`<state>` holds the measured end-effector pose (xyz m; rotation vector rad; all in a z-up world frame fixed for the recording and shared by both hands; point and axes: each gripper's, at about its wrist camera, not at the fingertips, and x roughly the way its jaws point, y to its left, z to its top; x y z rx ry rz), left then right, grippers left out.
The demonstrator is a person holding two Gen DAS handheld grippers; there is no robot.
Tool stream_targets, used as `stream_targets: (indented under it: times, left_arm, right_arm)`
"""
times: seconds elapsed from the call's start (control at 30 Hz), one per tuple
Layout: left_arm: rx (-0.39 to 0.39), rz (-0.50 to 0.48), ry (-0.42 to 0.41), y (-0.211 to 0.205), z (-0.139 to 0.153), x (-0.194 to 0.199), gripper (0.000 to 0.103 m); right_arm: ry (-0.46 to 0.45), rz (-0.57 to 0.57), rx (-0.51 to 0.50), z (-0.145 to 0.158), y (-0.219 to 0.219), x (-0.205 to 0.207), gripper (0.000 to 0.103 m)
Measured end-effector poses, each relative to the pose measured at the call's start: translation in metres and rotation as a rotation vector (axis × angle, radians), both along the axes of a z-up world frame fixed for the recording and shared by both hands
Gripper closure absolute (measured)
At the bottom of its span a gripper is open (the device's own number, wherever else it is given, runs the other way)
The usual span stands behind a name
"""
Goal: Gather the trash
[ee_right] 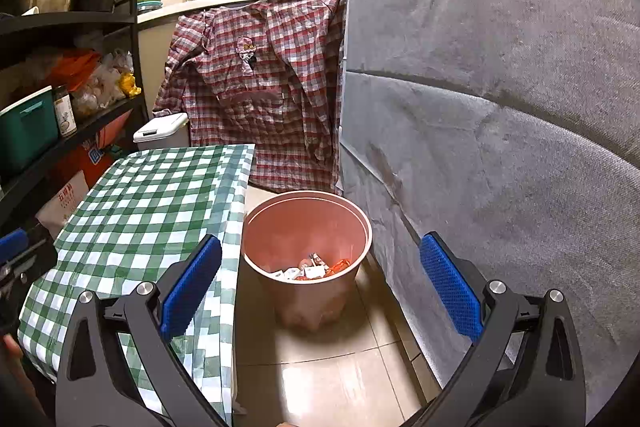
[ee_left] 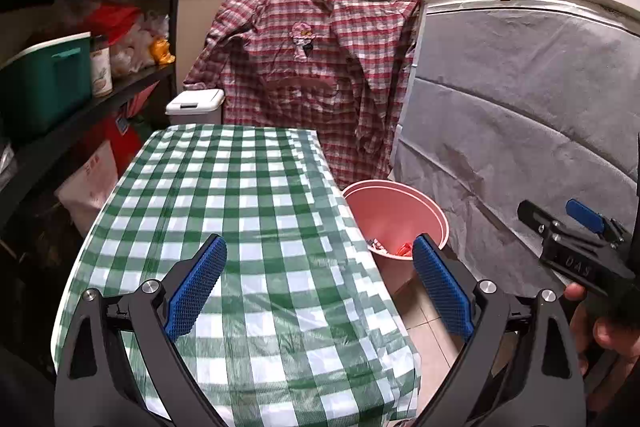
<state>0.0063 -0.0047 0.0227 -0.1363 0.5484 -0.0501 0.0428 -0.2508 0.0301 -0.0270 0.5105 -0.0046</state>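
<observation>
A pink bin (ee_right: 306,227) stands on the tiled floor between the table and a grey-covered cabinet. Trash wrappers (ee_right: 316,267) lie at its bottom. The bin also shows in the left wrist view (ee_left: 394,215), with the wrappers (ee_left: 390,249) partly hidden by the table edge. My left gripper (ee_left: 320,269) is open and empty above the green checked tablecloth (ee_left: 224,195). My right gripper (ee_right: 320,267) is open and empty, held above the floor in front of the bin. The right gripper also shows at the right in the left wrist view (ee_left: 560,217).
The table (ee_right: 136,203) stands left of the bin. A grey-covered cabinet (ee_right: 500,131) runs along the right. A red plaid shirt (ee_right: 260,87) hangs behind. A white lidded bin (ee_left: 196,105) and black shelves (ee_left: 80,75) are at the left.
</observation>
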Motion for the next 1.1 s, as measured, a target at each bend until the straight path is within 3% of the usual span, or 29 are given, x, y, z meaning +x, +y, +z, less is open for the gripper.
stream_targets:
  times: [0.6,1.1]
  left_arm:
    - [0.044,0.033,0.001,-0.0023,-0.0024,0.0007,0.012]
    - [0.024,0.028,0.012,0.0000,-0.0055,0.0019,0.012]
  right_arm:
    - [-0.019,0.005,0.001,0.0040,0.0014,-0.0048,0.005]
    - [-0.019,0.005,0.001,0.0044,0.0011,-0.0037,0.005]
